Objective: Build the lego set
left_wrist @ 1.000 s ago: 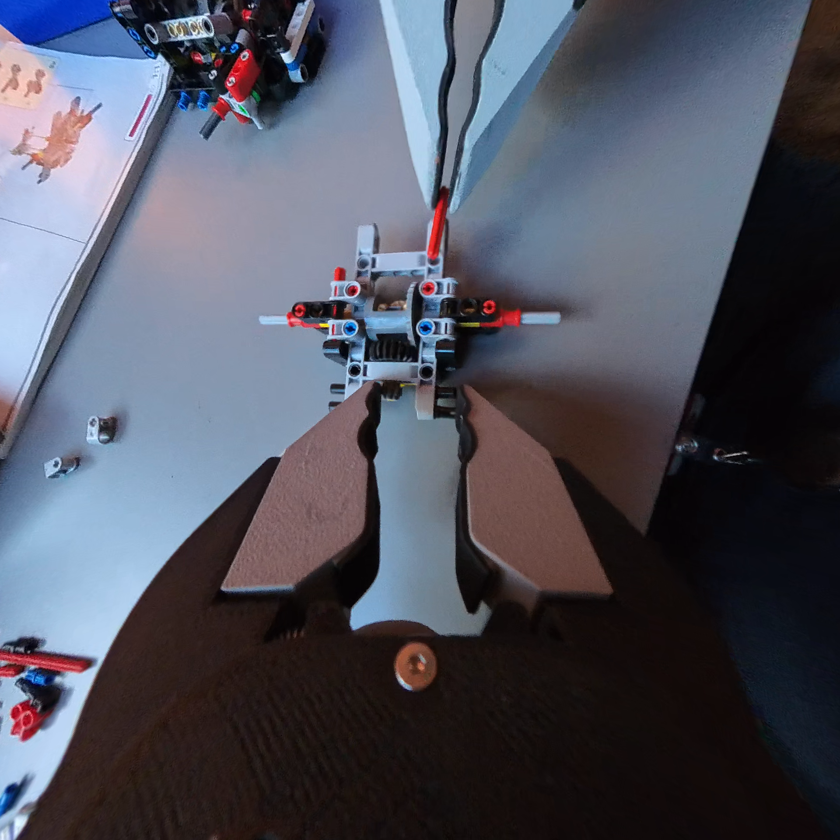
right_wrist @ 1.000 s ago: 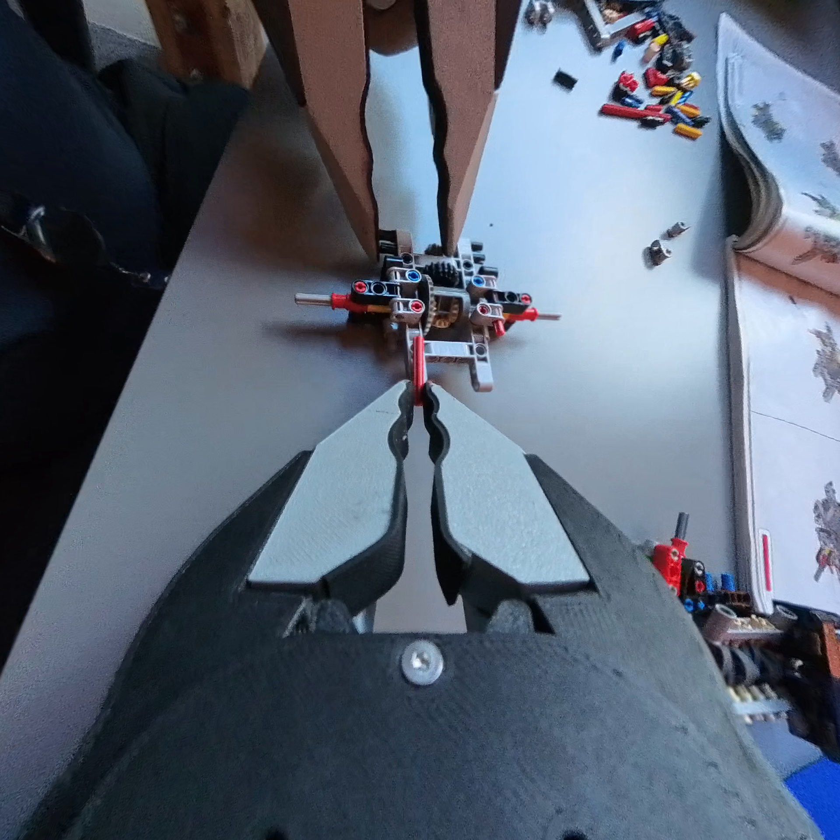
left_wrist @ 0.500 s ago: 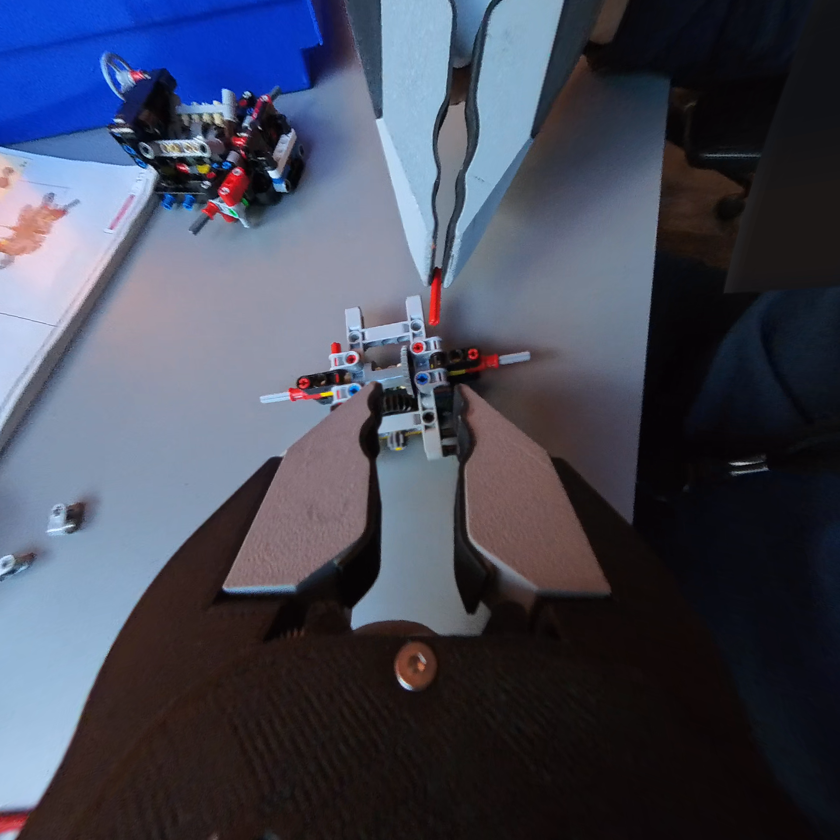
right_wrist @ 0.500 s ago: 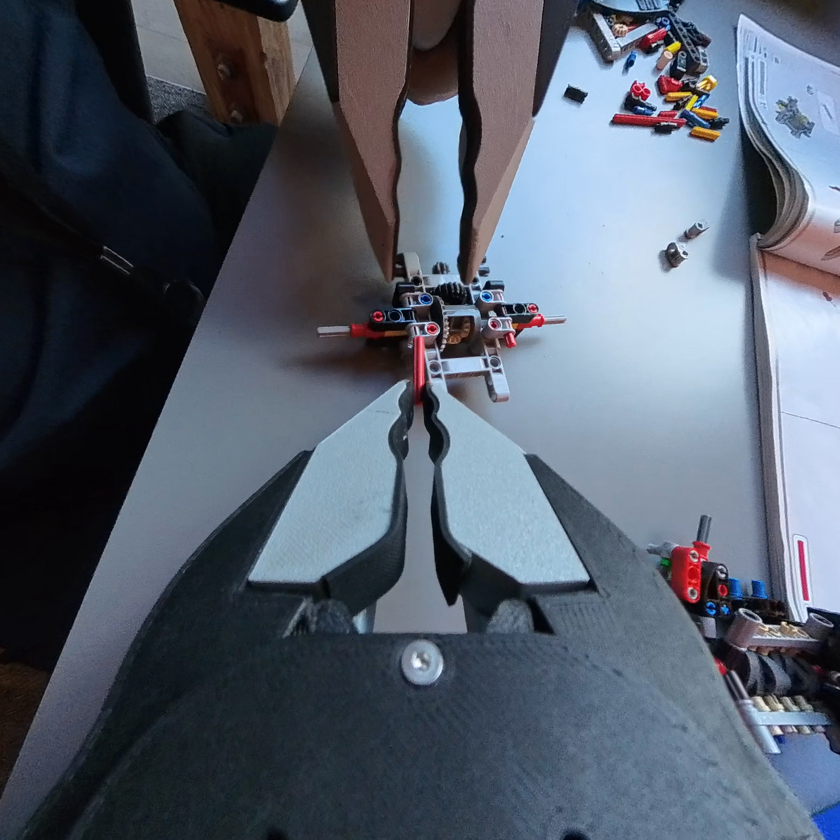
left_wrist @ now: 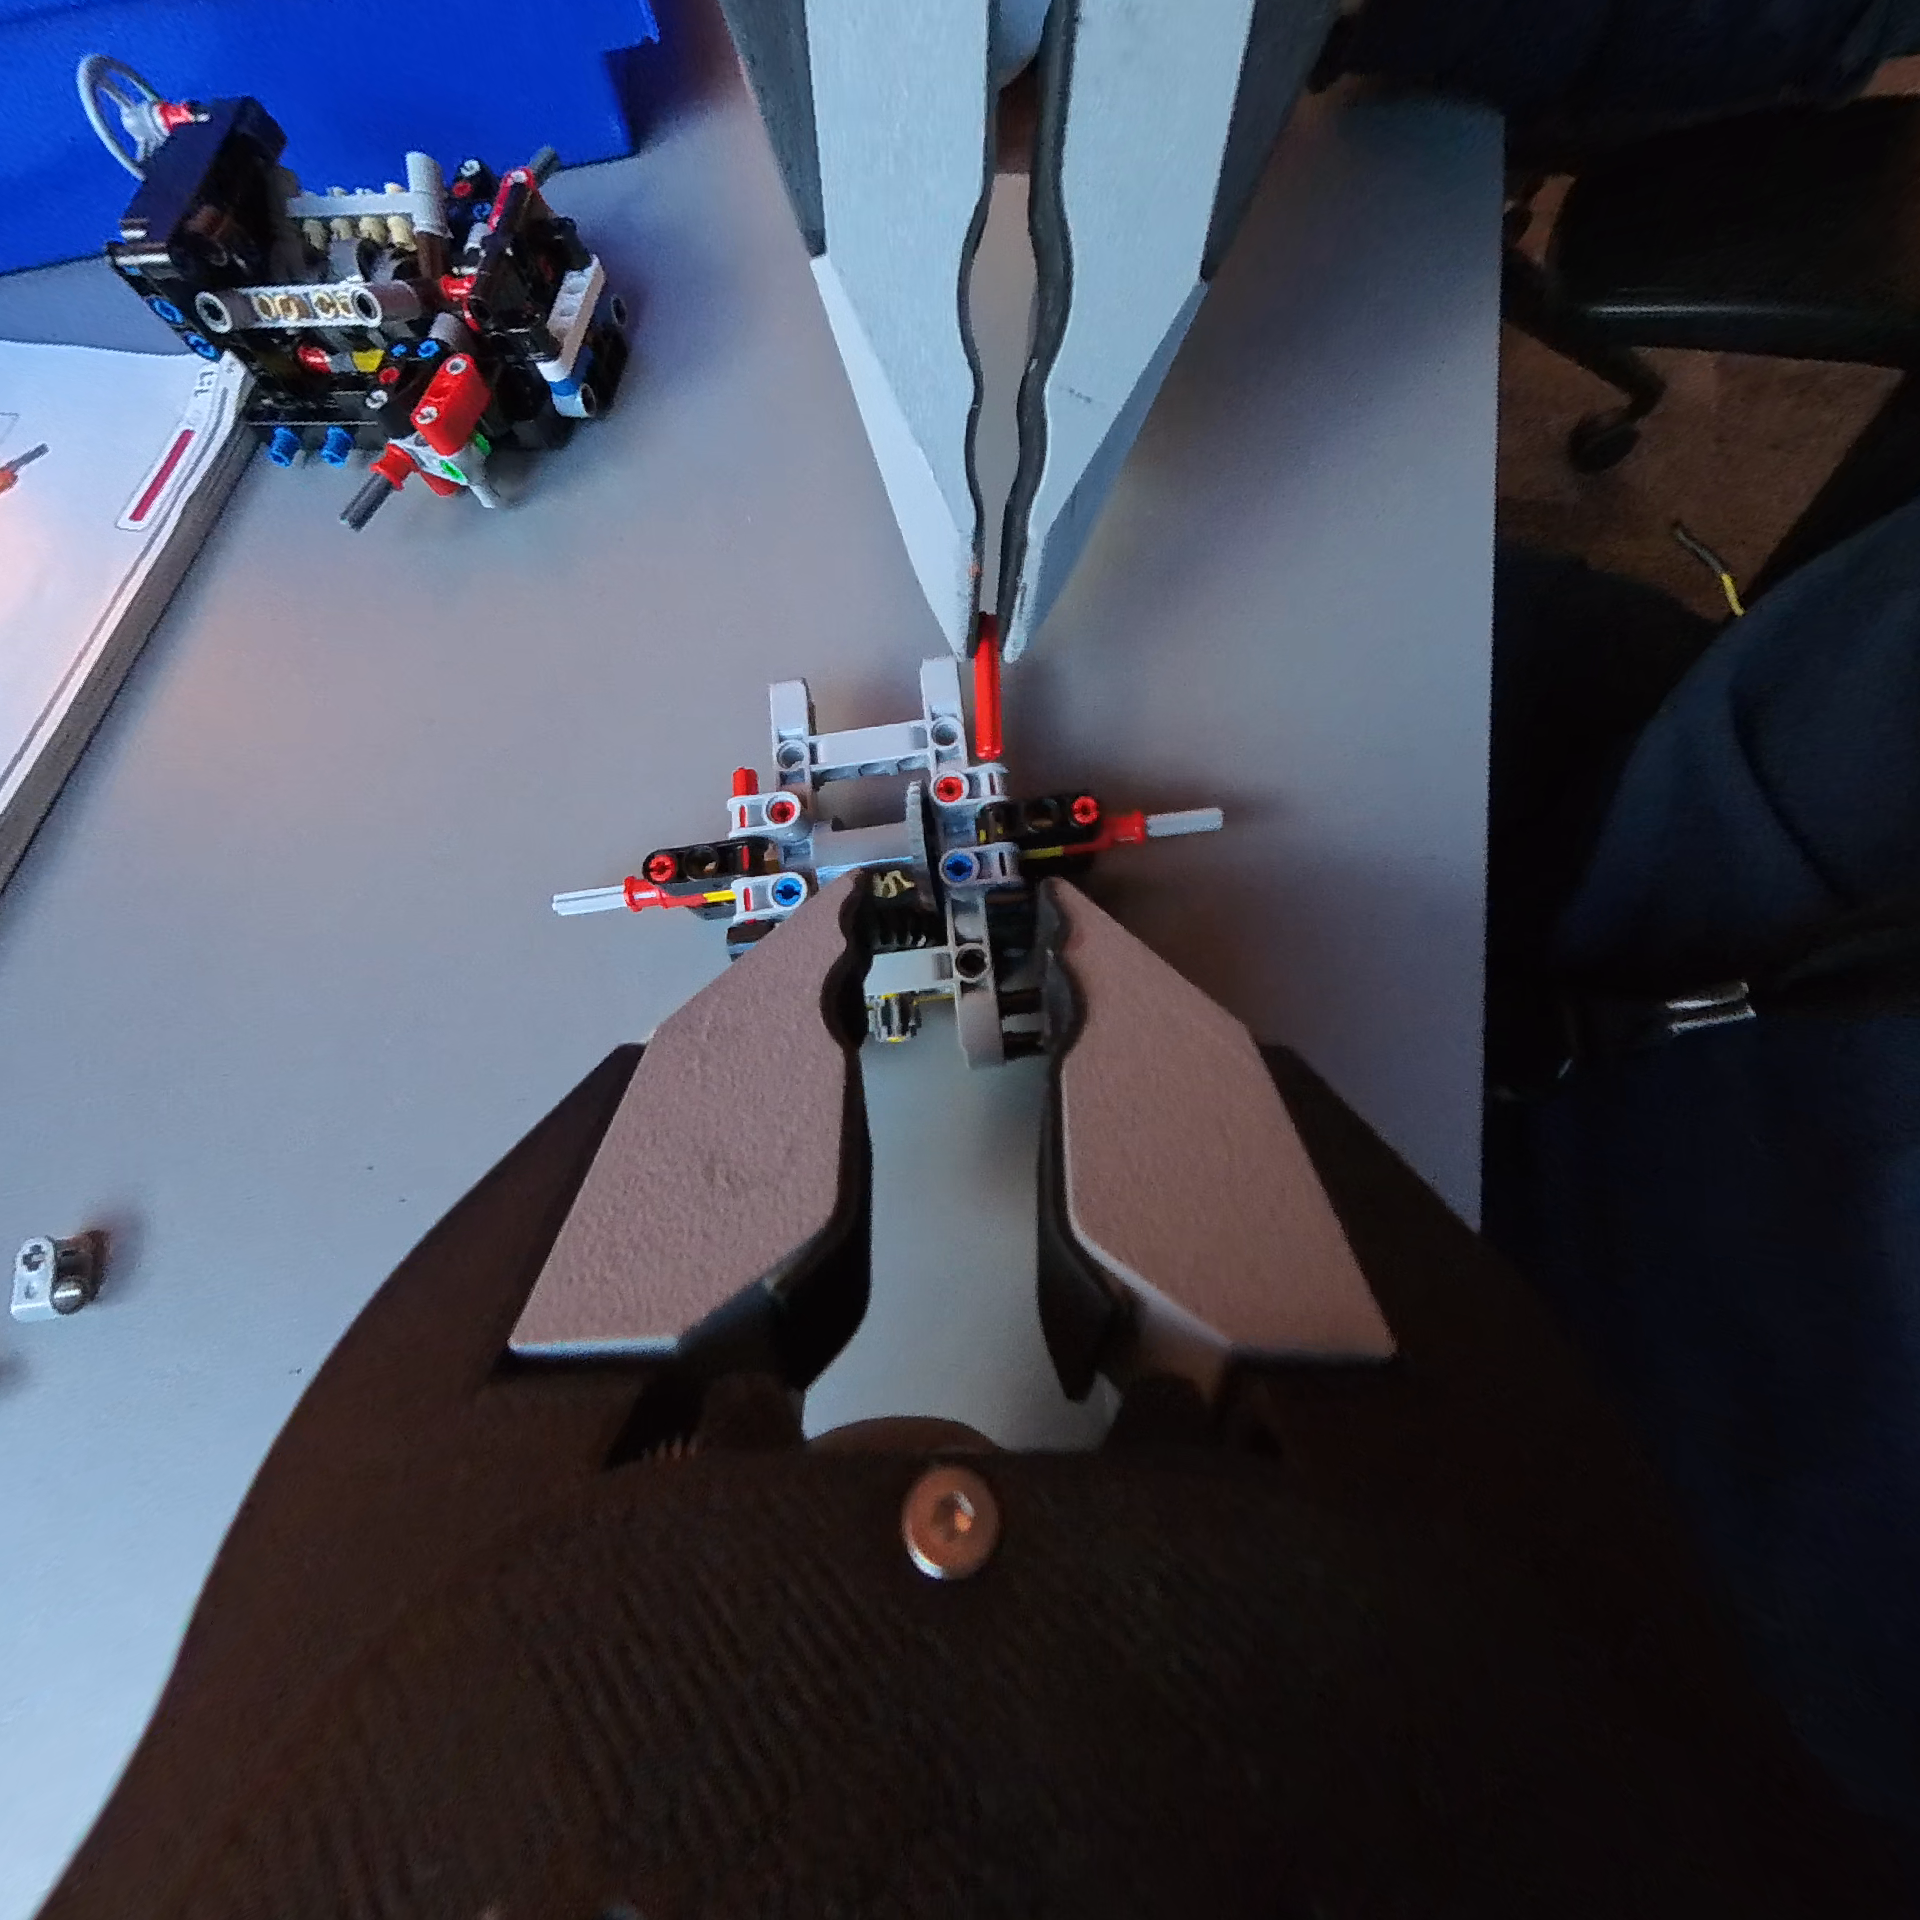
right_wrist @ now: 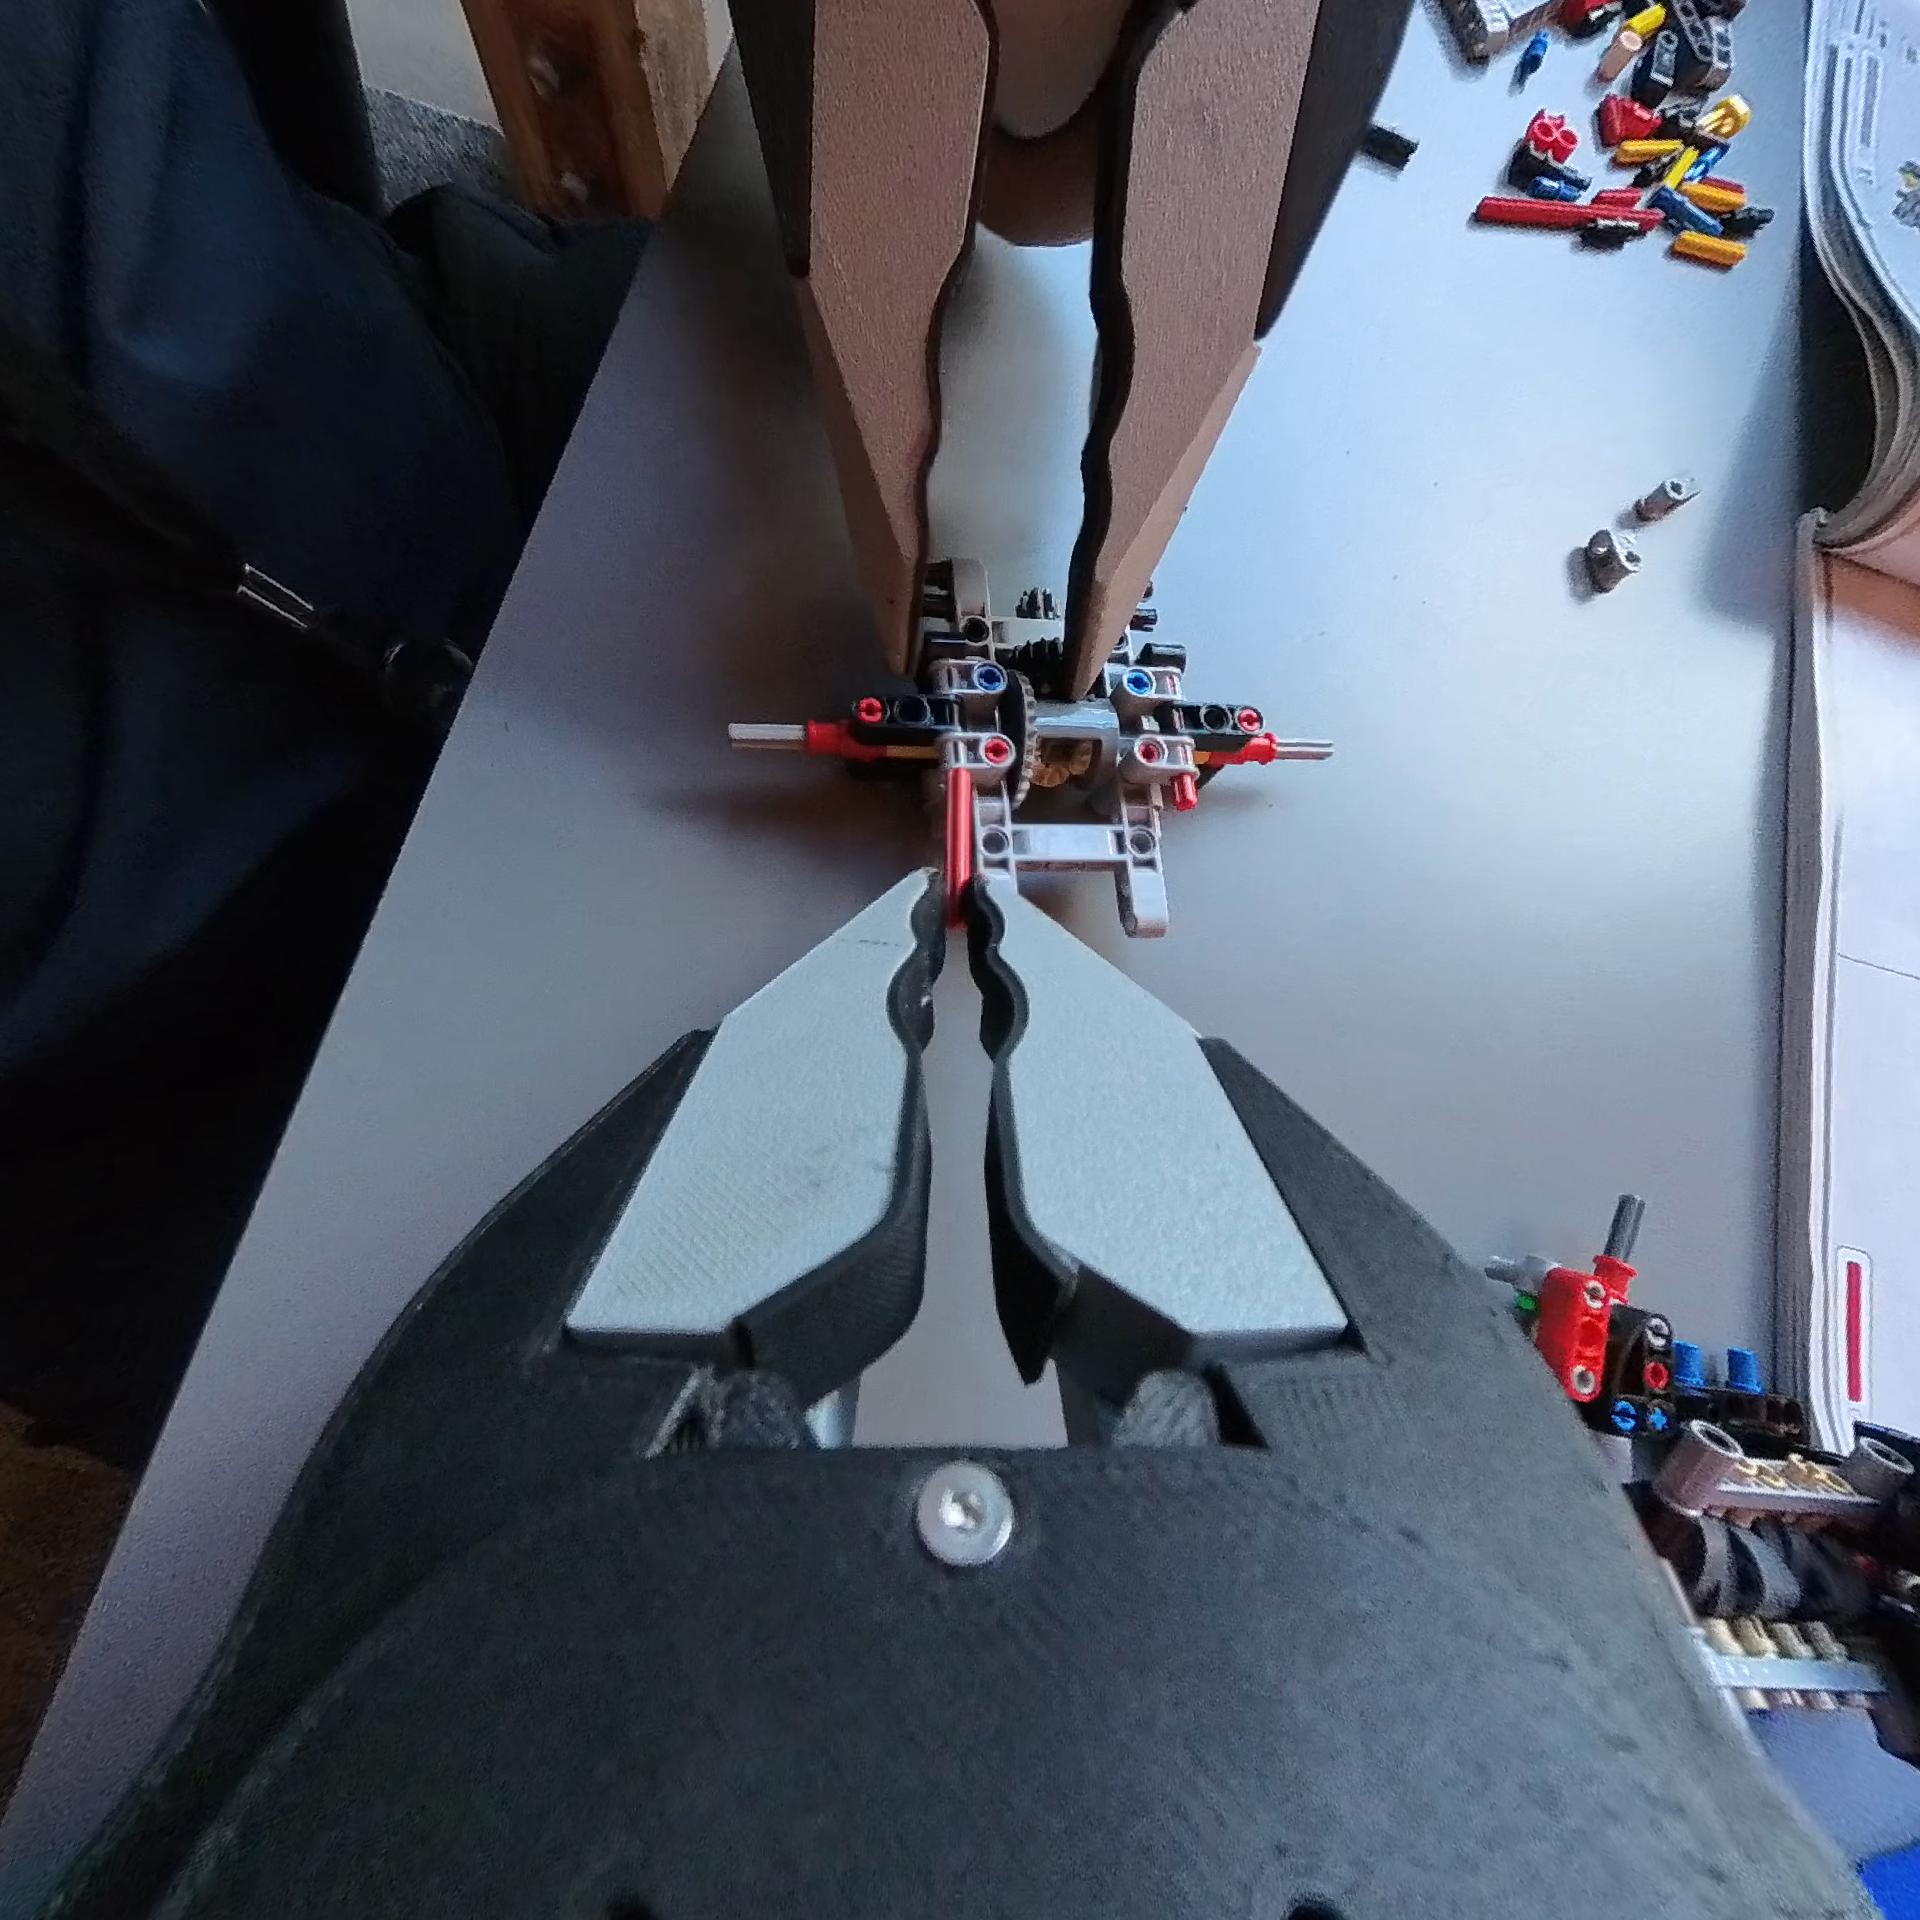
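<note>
Left tool (left_wrist: 951, 935) clamped on near end of small brick axle assembly (left_wrist: 883, 831), mid counter (left_wrist: 416, 727), near right edge. Right tool (right_wrist: 958, 904) pinching thin red axle (right_wrist: 958, 821) at assembly's far side. Probably light, stiff, pins loosen easily; best gripped by grey frame.

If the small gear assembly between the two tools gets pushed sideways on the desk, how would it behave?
The gear assembly looks rigid, built of pinned beams, so it would probably slide as one piece. Its thin side axles may catch and make it pivot. The red axle, pinched by the right tool, looks smooth and might slip.
</note>
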Tool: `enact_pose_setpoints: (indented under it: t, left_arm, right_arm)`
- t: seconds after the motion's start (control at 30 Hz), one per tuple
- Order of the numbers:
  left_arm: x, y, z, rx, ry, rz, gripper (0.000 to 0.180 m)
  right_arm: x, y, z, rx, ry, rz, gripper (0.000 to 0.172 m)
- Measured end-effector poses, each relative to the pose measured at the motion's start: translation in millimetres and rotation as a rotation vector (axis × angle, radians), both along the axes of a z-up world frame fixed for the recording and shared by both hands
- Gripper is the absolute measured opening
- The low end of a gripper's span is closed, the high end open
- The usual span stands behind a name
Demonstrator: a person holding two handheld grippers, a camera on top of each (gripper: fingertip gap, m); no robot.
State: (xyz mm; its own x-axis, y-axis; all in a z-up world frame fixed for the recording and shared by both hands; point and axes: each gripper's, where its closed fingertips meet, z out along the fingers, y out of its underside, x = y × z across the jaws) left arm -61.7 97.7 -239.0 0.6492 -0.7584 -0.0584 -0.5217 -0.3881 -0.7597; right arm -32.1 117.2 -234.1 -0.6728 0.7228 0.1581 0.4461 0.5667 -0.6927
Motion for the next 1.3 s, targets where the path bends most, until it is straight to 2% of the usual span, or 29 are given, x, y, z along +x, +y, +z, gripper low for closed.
enact_pose_setpoints:
  t: [0.17, 0.33, 0.77, 1.0, 1.13, 1.3]
  left_arm:
    - [2, 3, -1, 0.019, 0.033, -0.020, 0.032]
    - [2, 6, -2, 0.052, 0.045, -0.037, 0.029]
    - [3, 5, -2, 0.076, 0.015, 0.036, 0.029]
    - [1, 2, -2, 0.119, 0.052, 0.014, 0.027]
    - [1, 2, -2, 0.110, 0.044, 0.024, 0.027]
    - [2, 1, -2, 0.077, 0.035, 0.021, 0.030]
  right_arm:
    - [0, 0, -3, 0.069, -0.017, 0.000, 0.001]
    - [0, -2, -3, 0.057, -0.047, 0.000, 0.001]
    - [6, -4, -4, 0.146, 0.003, -0.076, 0.001]
    - [15, -7, 5, 0.044, 0.109, -0.148, 0.001]
    - [18, -7, 7, -0.084, 0.118, -0.159, 0.001]
    - [18, -7, 10, -0.083, 0.144, -0.148, 0.001]
